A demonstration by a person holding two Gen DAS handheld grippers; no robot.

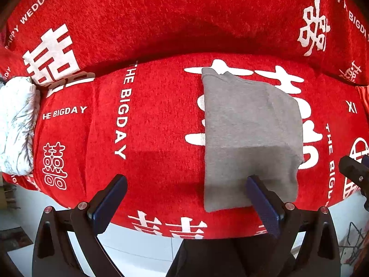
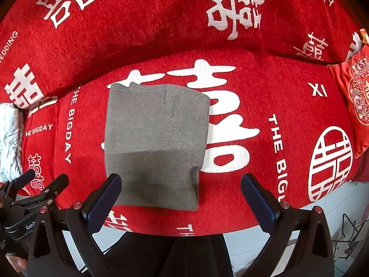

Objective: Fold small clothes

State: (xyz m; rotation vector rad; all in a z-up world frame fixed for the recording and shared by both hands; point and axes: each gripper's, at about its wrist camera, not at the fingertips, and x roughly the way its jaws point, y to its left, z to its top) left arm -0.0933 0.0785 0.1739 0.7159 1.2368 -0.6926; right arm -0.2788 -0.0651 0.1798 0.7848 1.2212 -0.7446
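A small grey garment [image 1: 250, 138] lies folded into a rough rectangle on the red sofa seat [image 1: 150, 127]; it also shows in the right wrist view [image 2: 154, 143]. My left gripper [image 1: 186, 182] is open and empty, hovering at the seat's front edge, its right finger over the garment's near edge. My right gripper [image 2: 182, 182] is open and empty, its left finger over the garment's near left corner. The left gripper's fingers [image 2: 46, 184] show at the left of the right wrist view.
The sofa wears a red cover with white lettering, and its backrest [image 1: 184, 18] rises behind. A white patterned bundle [image 1: 18, 124] lies at the seat's left end. A red embroidered cushion [image 2: 355, 101] sits at the right end. Pale floor [image 1: 138, 249] lies below.
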